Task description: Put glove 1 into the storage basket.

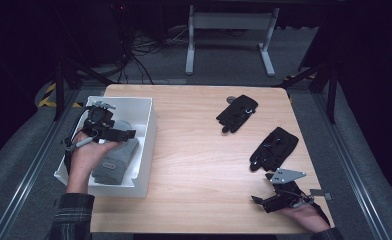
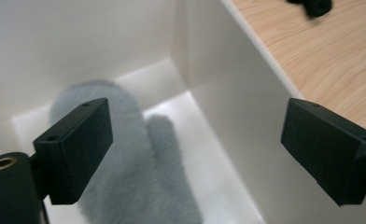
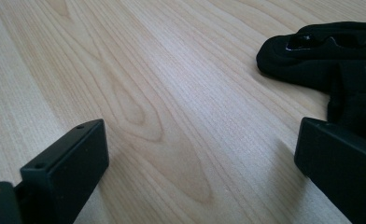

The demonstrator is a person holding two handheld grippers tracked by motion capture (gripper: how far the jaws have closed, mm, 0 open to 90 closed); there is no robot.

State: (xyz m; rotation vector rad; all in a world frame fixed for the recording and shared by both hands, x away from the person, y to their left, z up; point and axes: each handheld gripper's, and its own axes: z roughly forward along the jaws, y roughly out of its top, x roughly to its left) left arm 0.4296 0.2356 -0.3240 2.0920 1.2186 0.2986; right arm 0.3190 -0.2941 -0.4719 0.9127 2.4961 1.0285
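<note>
Grey fleece marks the high view's left side: a grey mitten (image 1: 116, 159) lies inside the white bin (image 1: 146, 145) at the left of the frame, and the left claw (image 1: 129, 134) hangs above it with nothing in it. Two black gloves sit on the wooden surface (image 1: 199, 150): the far glove (image 1: 237, 113) at upper centre-right, the near glove (image 1: 274, 148) right of centre, its long axis slanting from upper right to lower left. The right claw (image 1: 256, 199), at lower right, rests just below the near glove and points toward frame left; that glove lies up and slightly right of its tips, so I judge the right hand much nearer to it than the left.

From the left claw's own view, the jaws stand wide apart with nothing between them. The mitten (image 2: 134, 163) lies below on the bin floor, thumb toward frame right, beside the bin wall (image 2: 228, 93). This view shows the mitten's shape, which the high view partly hides behind the hand.

Along the right claw, the jaws also stand wide and empty over bare wood (image 3: 162, 93). The near glove (image 3: 330, 51) lies at upper right, just past the right-hand jaw, off the claw's line. How low the claw sits shows here, not from above.
</note>
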